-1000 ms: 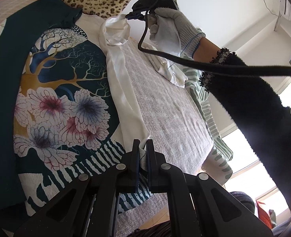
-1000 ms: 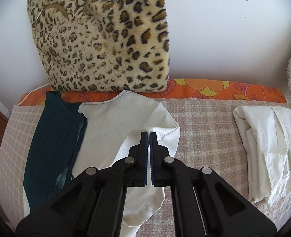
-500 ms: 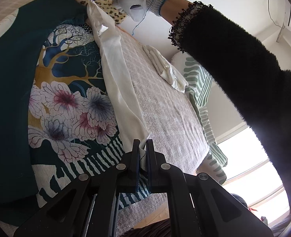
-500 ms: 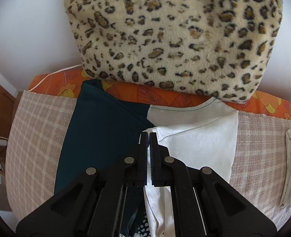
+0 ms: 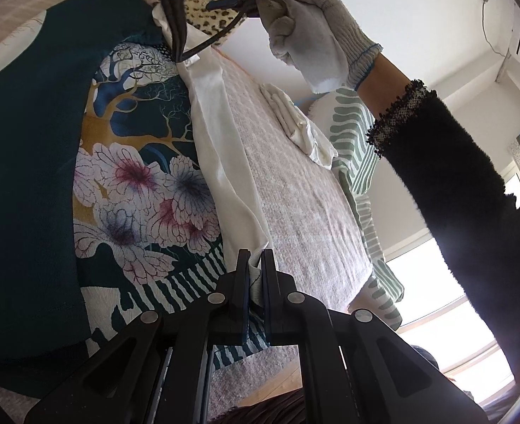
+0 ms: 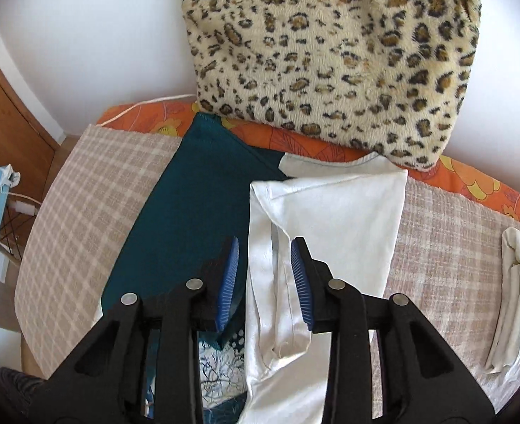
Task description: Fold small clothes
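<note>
A teal garment with a flower and tree print (image 5: 133, 190) lies on the checked bed cover (image 5: 295, 190). Its right side is folded over, so the white inside (image 5: 221, 148) faces up as a long strip. My left gripper (image 5: 255, 258) is shut on the near corner of this folded edge. My right gripper (image 6: 265, 251) is open just above the far end of the white fold (image 6: 334, 222), which lies flat beside the teal cloth (image 6: 193, 208). In the left wrist view the gloved hand holds the right gripper (image 5: 178, 53) above the fold's far end.
A leopard-print cushion (image 6: 330, 56) stands against the wall at the back. A folded white garment (image 6: 514, 300) lies at the right on the cover, also in the left wrist view (image 5: 295, 123). An orange flowered sheet edge (image 6: 472, 187) runs along the back. A wooden frame (image 6: 9, 106) is at the left.
My right gripper carried the white edge leftward across the garment, laid it down and opened. My left gripper stayed shut on the near corner.
</note>
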`<state>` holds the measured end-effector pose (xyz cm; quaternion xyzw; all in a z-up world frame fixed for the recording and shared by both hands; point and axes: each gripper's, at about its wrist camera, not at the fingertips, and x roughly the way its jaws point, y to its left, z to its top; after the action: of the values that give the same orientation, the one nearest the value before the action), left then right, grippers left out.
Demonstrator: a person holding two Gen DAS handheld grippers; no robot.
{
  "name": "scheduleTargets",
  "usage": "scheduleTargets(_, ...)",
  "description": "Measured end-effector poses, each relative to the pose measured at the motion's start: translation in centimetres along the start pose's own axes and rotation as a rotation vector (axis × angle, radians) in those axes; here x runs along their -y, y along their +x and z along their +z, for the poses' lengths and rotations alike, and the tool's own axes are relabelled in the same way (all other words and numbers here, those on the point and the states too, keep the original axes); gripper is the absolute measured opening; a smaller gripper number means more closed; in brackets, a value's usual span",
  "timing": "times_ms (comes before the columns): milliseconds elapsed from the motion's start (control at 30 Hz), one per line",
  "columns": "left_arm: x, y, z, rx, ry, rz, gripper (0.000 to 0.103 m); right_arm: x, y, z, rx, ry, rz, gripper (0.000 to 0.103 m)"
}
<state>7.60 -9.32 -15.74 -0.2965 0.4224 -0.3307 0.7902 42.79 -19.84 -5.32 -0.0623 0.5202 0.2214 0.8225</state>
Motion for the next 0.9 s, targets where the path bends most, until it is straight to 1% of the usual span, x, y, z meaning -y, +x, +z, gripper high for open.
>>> scheduleTargets(67, 0.0, -0.1, 0.0, 0.005, -0.005, 0.005, 0.004, 0.1, 0.2, -2.2, -0.049, -0.009, 0.029, 0.023)
scheduleTargets(133, 0.1, -0.1, 0.0, 0.007, -0.002, 0.014, 0.004, 0.4, 0.1, -4.1, -0.064, -0.008, 0.035, 0.023)
scheduleTargets(233, 0.2, -0.3, 0.0, 0.015, 0.007, 0.028, 0.004, 0.9, -0.1, -5.8, -0.067, 0.025, 0.016, 0.023)
scheduleTargets(333, 0.4, -0.2, -0.3, 0.011, 0.009, 0.033, 0.004, 1.4, 0.0, -6.7, -0.073, 0.045, 0.025, 0.023)
scheduleTargets(533, 0.5, 0.0, -0.6, 0.006, 0.010, 0.043, 0.004, 0.1, 2.2, -7.1, -0.134, 0.002, -0.053, 0.023)
scheduleTargets(633, 0.8, 0.0, -0.7, 0.009, 0.012, 0.046, 0.004, -0.8, 3.5, -7.3, -0.160, -0.041, -0.134, 0.022)
scheduleTargets(667, 0.8, 0.0, -0.6, 0.010, 0.013, 0.047, 0.004, -0.9, 3.8, -7.4, -0.159, -0.052, -0.147, 0.013)
scheduleTargets(700, 0.8, 0.0, -0.7, 0.010, 0.012, 0.047, 0.004, -1.0, 3.7, -7.5, -0.150, -0.056, -0.151, 0.010)
scheduleTargets(733, 0.8, 0.0, -0.7, 0.010, 0.010, 0.046, 0.004, -1.0, 3.4, -7.5, -0.133, -0.051, -0.150, 0.009)
scheduleTargets(900, 0.5, 0.0, -0.9, 0.012, -0.005, 0.044, 0.004, -1.1, -0.8, -7.0, -0.008, -0.034, -0.073, 0.008)
